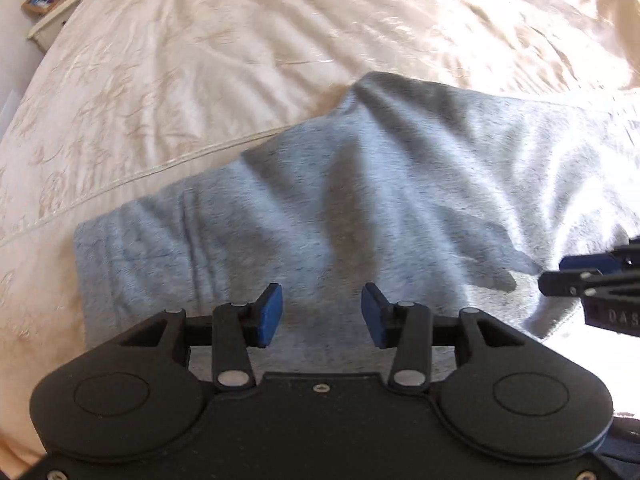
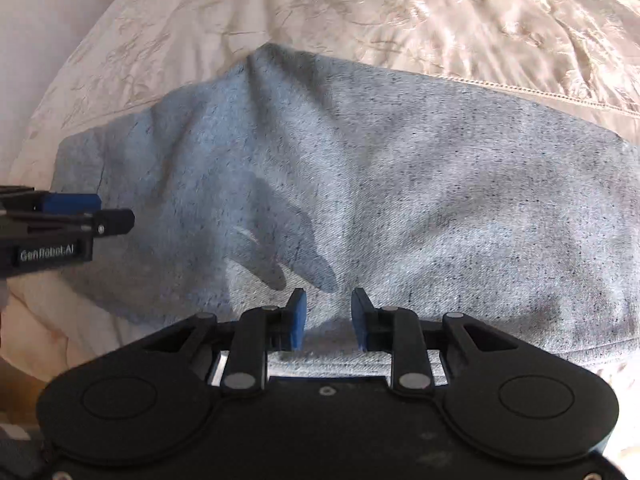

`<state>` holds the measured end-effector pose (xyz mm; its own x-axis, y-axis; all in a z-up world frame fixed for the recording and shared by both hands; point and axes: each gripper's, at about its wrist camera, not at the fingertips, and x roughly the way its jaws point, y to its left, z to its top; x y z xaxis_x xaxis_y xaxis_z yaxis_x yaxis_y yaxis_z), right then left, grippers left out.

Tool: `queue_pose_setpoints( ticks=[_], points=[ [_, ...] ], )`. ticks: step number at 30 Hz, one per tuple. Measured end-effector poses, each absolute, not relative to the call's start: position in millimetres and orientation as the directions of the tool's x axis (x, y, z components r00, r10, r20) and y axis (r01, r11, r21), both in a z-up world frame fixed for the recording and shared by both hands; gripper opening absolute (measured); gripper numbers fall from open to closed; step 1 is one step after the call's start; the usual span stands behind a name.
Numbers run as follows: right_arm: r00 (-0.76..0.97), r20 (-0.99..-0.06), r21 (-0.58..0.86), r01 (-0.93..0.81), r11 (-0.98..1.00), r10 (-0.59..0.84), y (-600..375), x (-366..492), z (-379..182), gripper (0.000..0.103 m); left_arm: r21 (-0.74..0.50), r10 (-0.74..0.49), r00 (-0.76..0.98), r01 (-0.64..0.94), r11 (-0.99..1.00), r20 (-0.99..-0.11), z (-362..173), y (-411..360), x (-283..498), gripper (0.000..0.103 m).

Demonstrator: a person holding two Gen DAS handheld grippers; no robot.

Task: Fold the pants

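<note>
Left wrist view: we see the left hand-held gripper (image 1: 322,315) spread above the grey pants (image 1: 360,200), which lie rumpled across the frame's centre on the cream bedspread (image 1: 180,60); a nightstand (image 1: 56,4) sits upper left.

Right wrist view: we see the right hand-held gripper (image 2: 329,318) spread, holding nothing, low over the pants (image 2: 400,180), which fill mid-frame.

Grey pants (image 2: 360,184) on cream bedspread (image 2: 480,20), right gripper (image 2: 329,316) jaws apart, seemingly just above.
</note>
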<state>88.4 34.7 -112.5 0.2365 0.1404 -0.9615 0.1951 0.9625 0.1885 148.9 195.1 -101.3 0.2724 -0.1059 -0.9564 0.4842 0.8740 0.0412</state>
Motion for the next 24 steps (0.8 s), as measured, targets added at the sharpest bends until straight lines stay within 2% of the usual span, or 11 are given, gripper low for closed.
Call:
queue_pose_setpoints(
  ticks=[3,5,10,14,18,24],
  points=[
    [0.259,-0.962,0.162,0.276,0.947,0.089,11.1,84.5,-106.8,0.028,0.010,-0.076,0.140,0.533,0.846,-0.987,-133.9,185.9,139.2,0.053],
    [0.288,-0.956,0.143,0.319,0.937,0.048,-10.1,85.7,-99.0,0.028,0.001,-0.077,0.125,0.529,0.849,-0.989,-146.6,192.3,133.2,0.054],
    [0.340,-0.937,0.092,0.446,0.890,-0.074,-74.8,105.7,-86.0,0.028,-0.015,-0.084,0.111,0.520,0.854,-0.990,-138.1,197.2,138.1,0.055],
    [0.368,-0.915,0.037,0.485,0.874,-0.165,-126.2,129.3,-84.5,0.028,-0.011,-0.065,0.092,0.494,0.870,-0.994,-134.9,193.9,148.1,0.055],
    [0.328,-0.928,0.028,0.537,0.843,-0.178,-164.4,134.9,-101.1,0.027,0.032,-0.017,0.098,0.477,0.878,-0.995,-138.3,187.1,148.5,0.056],
    [0.149,-0.982,-0.022,0.513,0.858,-0.114,-173.7,68.1,-148.9,0.027,0.135,0.086,0.133,0.427,0.894,-0.987,-142.9,166.5,135.0,0.056]
  ],
)
